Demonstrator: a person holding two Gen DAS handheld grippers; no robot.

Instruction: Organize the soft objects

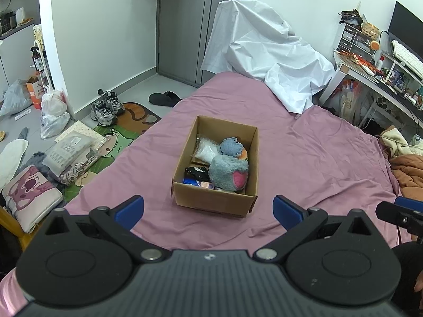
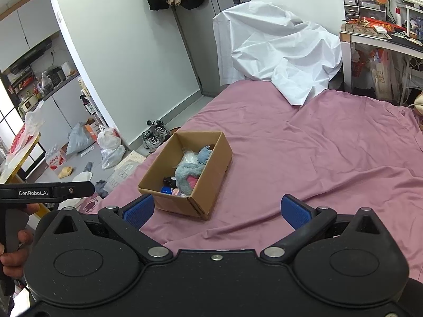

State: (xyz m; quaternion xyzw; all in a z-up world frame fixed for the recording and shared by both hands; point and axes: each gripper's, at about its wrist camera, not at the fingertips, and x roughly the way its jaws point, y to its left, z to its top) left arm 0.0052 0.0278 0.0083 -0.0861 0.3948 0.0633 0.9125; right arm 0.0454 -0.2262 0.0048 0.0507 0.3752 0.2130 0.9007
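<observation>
Both tools are released and empty: left gripper (image 1: 208, 211) and right gripper (image 2: 217, 211) hover with blue pads spread wide over the near edge of the pink bedsheet (image 1: 304, 163). Just beyond, the cardboard box (image 1: 211, 198) sits on the sheet. Inside lies a grey-blue plush toy (image 1: 228, 171), largest of the soft contents; small dark and blue items under it are too obscured to identify (partly hidden by the box wall). Farther off, a white cloth (image 1: 264, 50) drapes an unseen shape. Sneakers (image 1: 105, 107) stand on the cluttered floor, left of the bed.
</observation>
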